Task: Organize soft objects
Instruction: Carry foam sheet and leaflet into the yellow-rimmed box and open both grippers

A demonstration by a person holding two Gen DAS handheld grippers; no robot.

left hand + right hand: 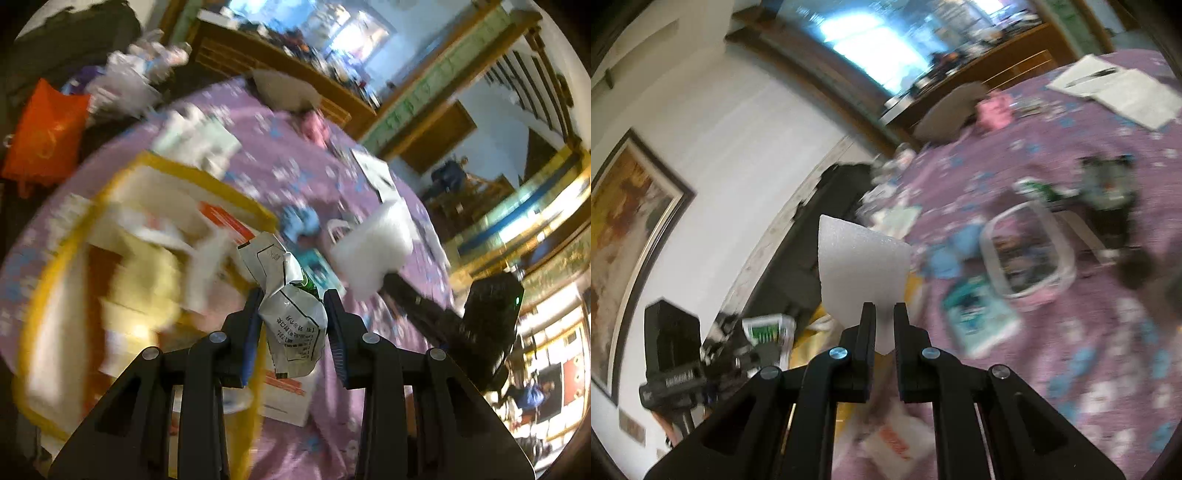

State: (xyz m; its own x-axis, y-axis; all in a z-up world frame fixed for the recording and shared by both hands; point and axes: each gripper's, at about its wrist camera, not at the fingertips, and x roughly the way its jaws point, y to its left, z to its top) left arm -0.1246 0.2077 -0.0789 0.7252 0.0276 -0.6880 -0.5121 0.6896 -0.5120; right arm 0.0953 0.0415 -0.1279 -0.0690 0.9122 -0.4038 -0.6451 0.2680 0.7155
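Note:
My left gripper (293, 301) is shut on a crumpled white printed packet (291, 325), held above the edge of a yellow-rimmed bin (88, 229) full of papers and wrappers. My right gripper (884, 314) is shut on a white foam piece (858, 269), held up in the air; it shows as a white block (373, 247) in the left wrist view. The left gripper and its packet (768, 330) show blurred at the lower left of the right wrist view. A blue soft item (299, 221) and a pink one (316, 127) lie on the purple cloth.
The purple flowered tablecloth (295, 166) covers a round table. On it lie a white-rimmed tray (1027, 254), a teal packet (979, 317), white papers (1119, 92) and a grey bowl (286, 90). An orange bag (44, 136) sits beyond the table's left edge.

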